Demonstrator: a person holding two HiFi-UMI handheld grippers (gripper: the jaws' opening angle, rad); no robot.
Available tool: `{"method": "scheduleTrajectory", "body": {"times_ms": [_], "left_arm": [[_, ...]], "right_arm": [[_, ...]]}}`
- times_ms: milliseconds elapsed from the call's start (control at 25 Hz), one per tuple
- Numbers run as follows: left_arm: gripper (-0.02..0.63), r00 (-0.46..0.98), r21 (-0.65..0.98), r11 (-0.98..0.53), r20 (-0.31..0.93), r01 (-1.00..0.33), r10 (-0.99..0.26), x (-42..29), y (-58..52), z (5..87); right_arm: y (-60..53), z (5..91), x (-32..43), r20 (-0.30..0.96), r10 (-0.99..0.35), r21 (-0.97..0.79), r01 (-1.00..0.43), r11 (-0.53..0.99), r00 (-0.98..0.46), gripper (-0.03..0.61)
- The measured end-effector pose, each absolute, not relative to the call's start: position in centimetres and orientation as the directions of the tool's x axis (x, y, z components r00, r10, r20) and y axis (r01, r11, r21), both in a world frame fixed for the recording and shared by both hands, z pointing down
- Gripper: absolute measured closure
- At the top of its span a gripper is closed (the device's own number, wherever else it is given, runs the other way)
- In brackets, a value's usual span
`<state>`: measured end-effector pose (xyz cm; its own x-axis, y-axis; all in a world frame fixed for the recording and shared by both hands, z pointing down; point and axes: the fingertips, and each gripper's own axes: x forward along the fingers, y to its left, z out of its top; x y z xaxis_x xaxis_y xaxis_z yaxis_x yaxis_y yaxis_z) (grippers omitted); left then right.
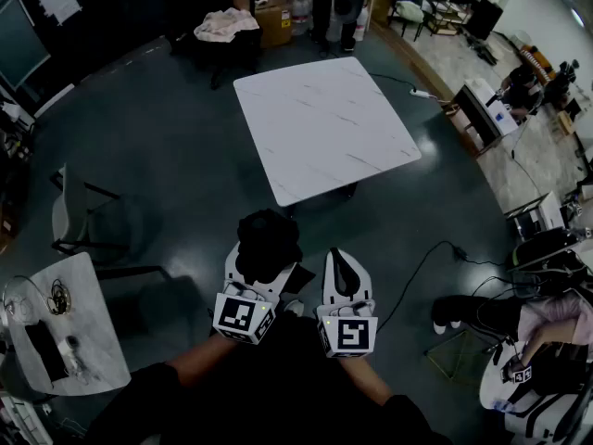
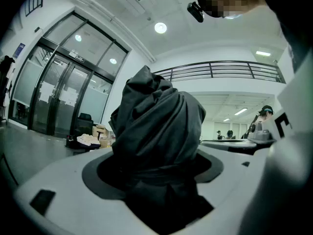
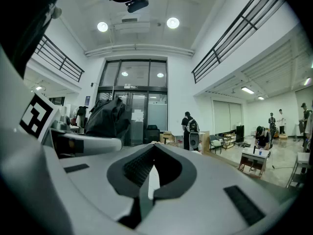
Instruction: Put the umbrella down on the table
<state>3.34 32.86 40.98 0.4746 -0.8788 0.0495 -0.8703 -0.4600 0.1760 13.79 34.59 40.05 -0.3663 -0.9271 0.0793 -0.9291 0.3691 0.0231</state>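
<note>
Near the bottom edge of the head view, the person's two arms hold out two white grippers side by side. The left gripper [image 1: 265,269] has its jaws wide apart and pressed on a black umbrella [image 1: 269,239] — it is folded up into a fat, crumpled bundle. The umbrella sits between the jaws, and its end pokes out past them. In the left gripper view the dark cloth fills the whole gap between the jaws and rises high above them.

The right gripper [image 1: 341,260] is just beside the left one, on its right. Its jaws are closed, with only a thin slit between them, and they hold nothing. Both grippers point away from the person, toward the far side of the room.

The umbrella is up in the air over the dark floor [image 1: 167,146] and rests on nothing but the jaws. The white table [image 1: 324,128], with thin grey lines on its top, stands farther away and a bit to the right — well apart from the umbrella.

At the near left is a small white table [image 1: 97,290] with little things on it, and a chair [image 1: 67,213] stands just past it. At the near right a person [image 1: 547,327] sits low down. Brown boxes [image 1: 269,12] sit at the far side of the room.
</note>
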Motion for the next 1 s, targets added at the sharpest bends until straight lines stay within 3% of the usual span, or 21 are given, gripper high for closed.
{"method": "scheduleTrajectory", "body": {"times_ms": [280, 1000], "left_arm": [[0.233, 0.461, 0.155, -0.447, 0.07, -0.881, -0.884, 3.9, 32.9, 41.3], [0.234, 0.466, 0.245, -0.429, 0.117, -0.869, -0.877, 0.7, 22.8, 44.0]], "right_arm": [[34.5, 40.0, 16.5, 0.048, -0.94, -0.017, -0.941, 0.338, -0.339, 0.563], [26.7, 43.0, 14.7, 0.167, -0.931, -0.019, -0.945, 0.326, -0.324, 0.563]]}}
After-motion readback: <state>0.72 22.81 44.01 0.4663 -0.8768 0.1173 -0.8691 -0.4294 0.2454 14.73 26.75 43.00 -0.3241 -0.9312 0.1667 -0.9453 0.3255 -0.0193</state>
